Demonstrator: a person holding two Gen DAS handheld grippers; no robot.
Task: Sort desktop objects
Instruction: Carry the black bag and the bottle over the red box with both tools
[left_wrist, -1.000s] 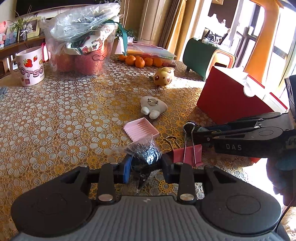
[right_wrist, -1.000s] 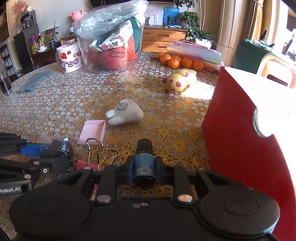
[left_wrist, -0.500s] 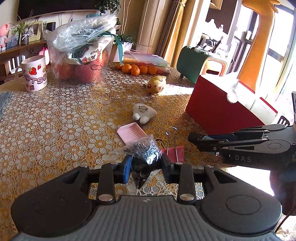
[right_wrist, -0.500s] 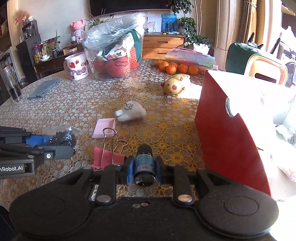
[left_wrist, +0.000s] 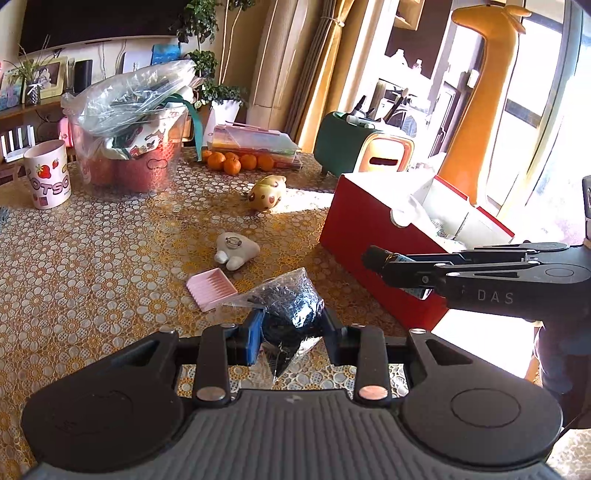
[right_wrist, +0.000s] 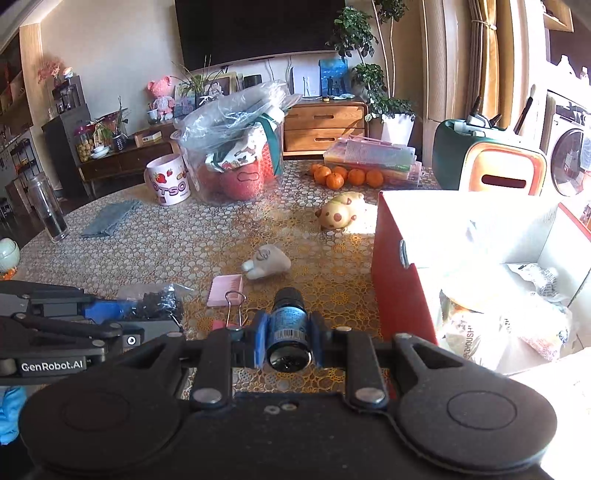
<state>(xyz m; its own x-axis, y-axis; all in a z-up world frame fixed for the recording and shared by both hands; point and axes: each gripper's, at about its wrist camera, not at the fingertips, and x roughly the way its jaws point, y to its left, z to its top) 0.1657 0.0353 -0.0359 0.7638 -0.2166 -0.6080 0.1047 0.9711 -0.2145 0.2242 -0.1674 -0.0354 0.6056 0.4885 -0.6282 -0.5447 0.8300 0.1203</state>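
Comb (left_wrist: 211, 288) left of box (left_wrist: 373, 236) — toy (left_wrist: 236, 248) behind.

Left hand-held gripper (left_wrist: 291, 332): grey ribbed body, matte black linkage arms, silver screws, blue pad, "GenRobot.AI" on its side. Right hand-held gripper (right_wrist: 289, 332): black body, round black discs, silver screws, blue pads, "DAS" lettering.

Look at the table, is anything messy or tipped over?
Yes, a little. The grey stuffed toy with a metal ring and the yellow spotted animal toy both lie on their sides on the lace-patterned tablecloth. A red binder clip and a pink ridged comb lie loose. Nothing looks spilled or broken.
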